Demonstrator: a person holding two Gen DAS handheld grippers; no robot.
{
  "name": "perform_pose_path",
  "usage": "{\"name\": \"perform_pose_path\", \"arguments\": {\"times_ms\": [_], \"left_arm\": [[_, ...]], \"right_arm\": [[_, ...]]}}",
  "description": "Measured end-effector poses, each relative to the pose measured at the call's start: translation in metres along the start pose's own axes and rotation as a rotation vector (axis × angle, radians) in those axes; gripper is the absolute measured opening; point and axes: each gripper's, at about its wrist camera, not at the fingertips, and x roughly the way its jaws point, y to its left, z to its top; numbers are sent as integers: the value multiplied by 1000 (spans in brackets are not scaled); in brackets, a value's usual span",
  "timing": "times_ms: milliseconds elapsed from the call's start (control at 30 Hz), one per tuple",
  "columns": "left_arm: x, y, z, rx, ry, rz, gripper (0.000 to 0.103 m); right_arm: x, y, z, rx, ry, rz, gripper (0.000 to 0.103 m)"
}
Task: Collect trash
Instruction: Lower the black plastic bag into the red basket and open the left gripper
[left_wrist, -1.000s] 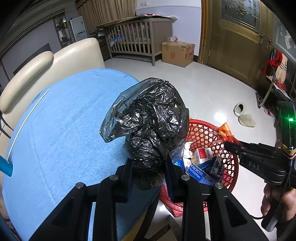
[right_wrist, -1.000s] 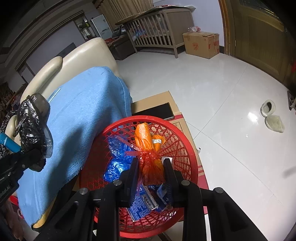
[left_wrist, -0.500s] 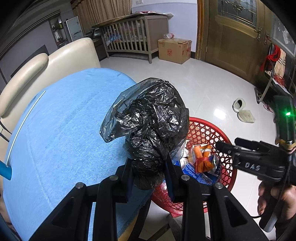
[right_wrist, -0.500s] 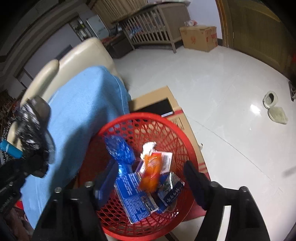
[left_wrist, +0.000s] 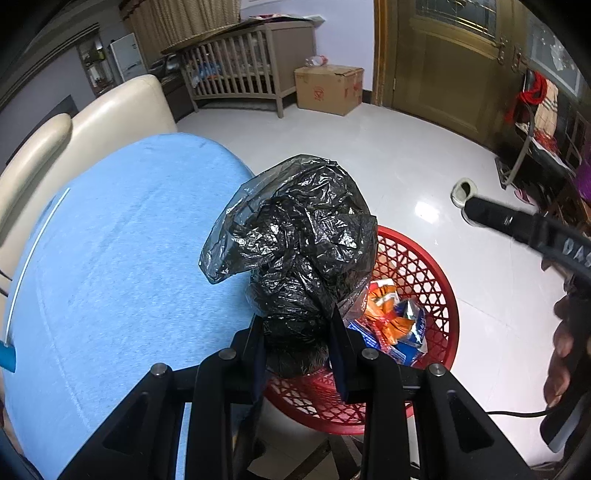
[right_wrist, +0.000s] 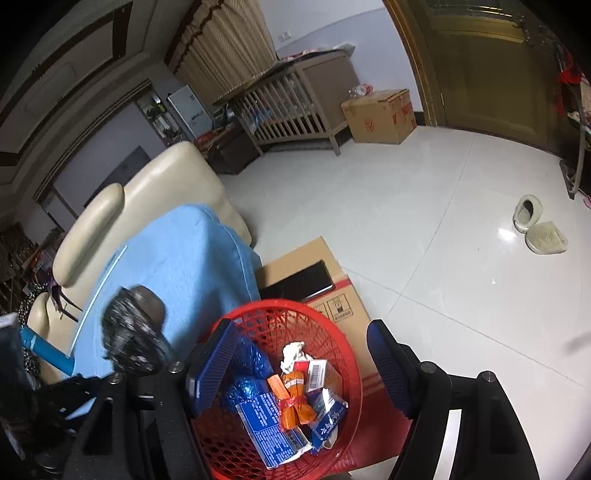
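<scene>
My left gripper (left_wrist: 297, 343) is shut on a crumpled black plastic bag (left_wrist: 295, 240), held up over the edge of the blue-covered table (left_wrist: 110, 258), beside the red mesh basket (left_wrist: 436, 280). My right gripper (right_wrist: 299, 332) hangs open above that basket (right_wrist: 332, 325) with nothing between its fingers. Inside the basket lie an orange knotted packet (right_wrist: 295, 402), blue wrappers (right_wrist: 269, 421), a crumpled tissue and small cartons. The left wrist view shows one right finger (left_wrist: 498, 218) at the right edge, with a hand on the handle below.
The basket stands on a flat cardboard box (right_wrist: 332, 280) on the white tiled floor. A cream sofa (right_wrist: 166, 177) backs the table. A crib, a cardboard carton (right_wrist: 380, 114) and two slippers (right_wrist: 539, 229) lie farther off. A blue object (right_wrist: 44, 347) sits at the table's left.
My right gripper opened and let go of the orange packet, which now lies in the basket; the gripper then lifted up and back. The left gripper kept its hold on the black bag.
</scene>
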Motion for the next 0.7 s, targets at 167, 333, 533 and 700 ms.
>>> {"name": "perform_pose_path", "arguments": {"times_ms": [167, 333, 533, 700], "left_arm": [[10, -1, 3, 24, 26, -14, 31], [19, -2, 9, 41, 46, -16, 31], [18, -3, 14, 52, 57, -13, 31], [20, -4, 15, 52, 70, -9, 31]], "right_arm": [[-5, -6, 3, 17, -12, 8, 77], [-6, -10, 4, 28, -15, 15, 77], [-10, -13, 6, 35, -23, 19, 77], [-11, -16, 8, 41, -27, 23, 77]]}}
